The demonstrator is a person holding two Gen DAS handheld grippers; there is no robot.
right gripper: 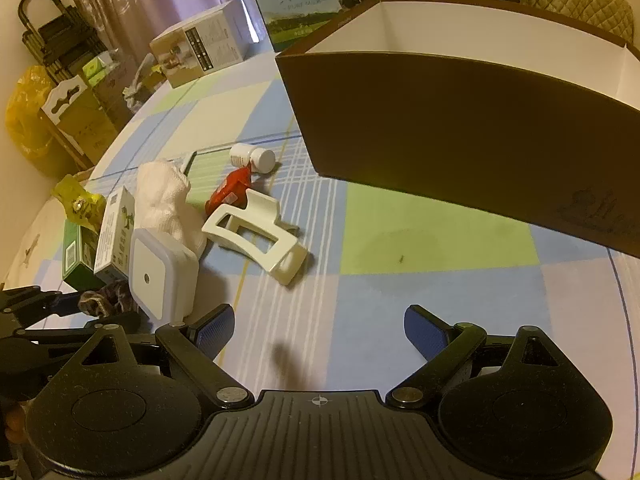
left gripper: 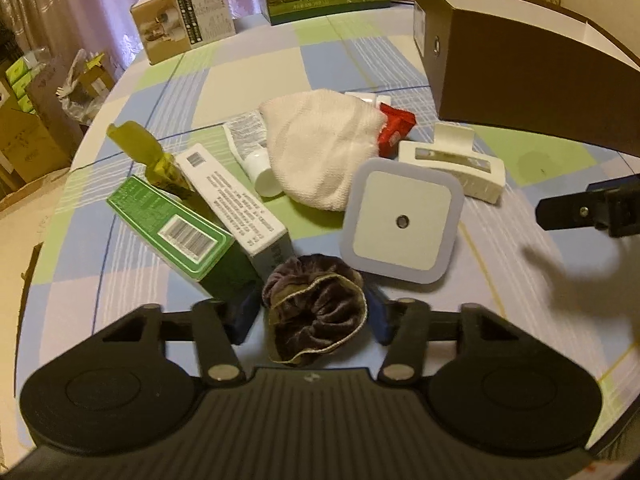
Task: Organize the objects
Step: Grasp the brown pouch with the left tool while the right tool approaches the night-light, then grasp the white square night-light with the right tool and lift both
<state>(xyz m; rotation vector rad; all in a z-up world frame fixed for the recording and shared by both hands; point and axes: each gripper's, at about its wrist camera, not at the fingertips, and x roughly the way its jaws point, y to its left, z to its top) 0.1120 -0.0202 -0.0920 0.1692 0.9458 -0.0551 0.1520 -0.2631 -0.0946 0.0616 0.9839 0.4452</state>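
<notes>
Scrunchie sits between left tool pads, jaws open w/ nothing gripped; right tool open, farther off.

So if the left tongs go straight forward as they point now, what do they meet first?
The left tongs already straddle the brown velvet scrunchie, so they meet that first. Just beyond it stands the square white night light. Whether the pads touch the scrunchie yet is unclear.
</notes>
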